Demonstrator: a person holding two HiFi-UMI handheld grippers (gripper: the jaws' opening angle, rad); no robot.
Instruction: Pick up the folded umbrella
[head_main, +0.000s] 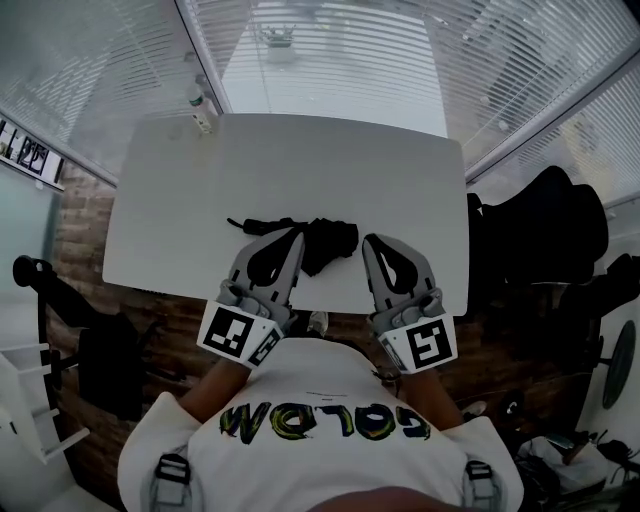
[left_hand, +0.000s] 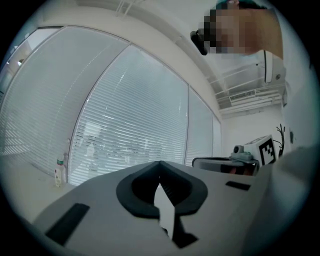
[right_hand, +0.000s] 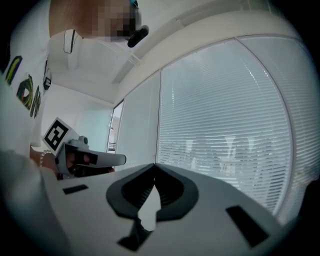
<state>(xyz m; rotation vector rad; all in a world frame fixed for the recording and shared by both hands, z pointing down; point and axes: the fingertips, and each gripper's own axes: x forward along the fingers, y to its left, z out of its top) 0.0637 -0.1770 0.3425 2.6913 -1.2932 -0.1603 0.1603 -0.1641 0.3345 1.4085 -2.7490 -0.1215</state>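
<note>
- Since the table (head_main: 300, 170) is bare apart from a bottle (head_main: 200, 108) at its far left corner, I can pick out the target easily.
- The umbrella (head_main: 330, 243) lies folded on the table near my edge, between both tools and not yet lifted.
- My left gripper (head_main: 297, 234) is level at its left side, jaws closed on nothing.
- My right gripper (head_main: 368, 241) flanks it on the right, pinched together and empty. I judge one must open before it can grasp.
</note>
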